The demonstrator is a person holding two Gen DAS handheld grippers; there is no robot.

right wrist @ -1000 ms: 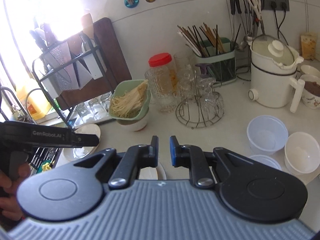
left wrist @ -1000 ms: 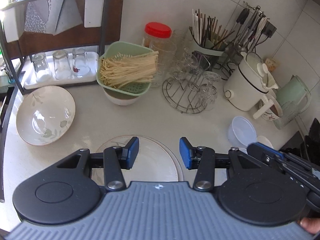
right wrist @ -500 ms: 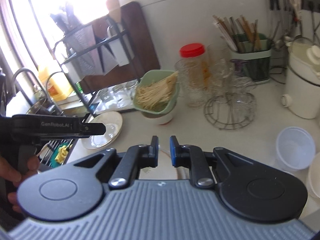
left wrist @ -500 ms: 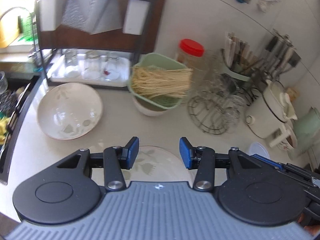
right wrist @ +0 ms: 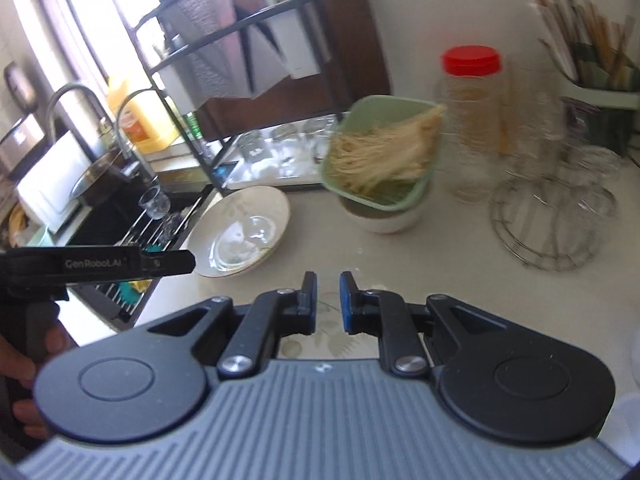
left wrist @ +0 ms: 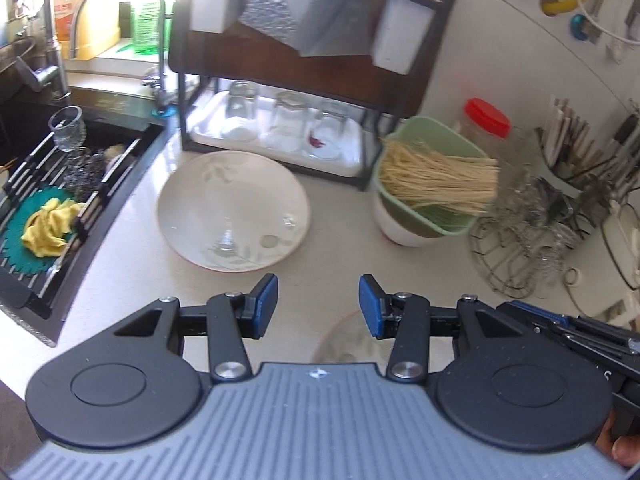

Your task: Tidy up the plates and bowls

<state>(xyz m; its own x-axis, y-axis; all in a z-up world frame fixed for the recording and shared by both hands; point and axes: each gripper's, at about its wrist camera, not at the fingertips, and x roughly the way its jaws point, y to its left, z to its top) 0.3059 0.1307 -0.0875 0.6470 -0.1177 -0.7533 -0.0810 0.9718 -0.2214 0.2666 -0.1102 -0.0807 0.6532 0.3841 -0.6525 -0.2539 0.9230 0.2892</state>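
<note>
A cream leaf-patterned deep plate sits on the counter between the sink and the dish rack. Just short of it my left gripper hangs open with nothing between its blue pads. A second, flatter leaf-patterned plate lies close under both grippers, mostly hidden by them. My right gripper is shut and empty above that plate. A white bowl carries a green basket of noodles. In the right wrist view the left gripper shows at the left, held by a hand.
The black sink with a rack, cloth and glass lies at the left. A black dish rack with upturned glasses stands behind the deep plate. A red-lidded jar, a wire glass stand and a chopstick holder crowd the right.
Both views have swung left toward the sink. The deep plate now sits nearer the middle, and the flat plate has slid to the lower right under the left gripper. Neither gripper's jaws moved.
</note>
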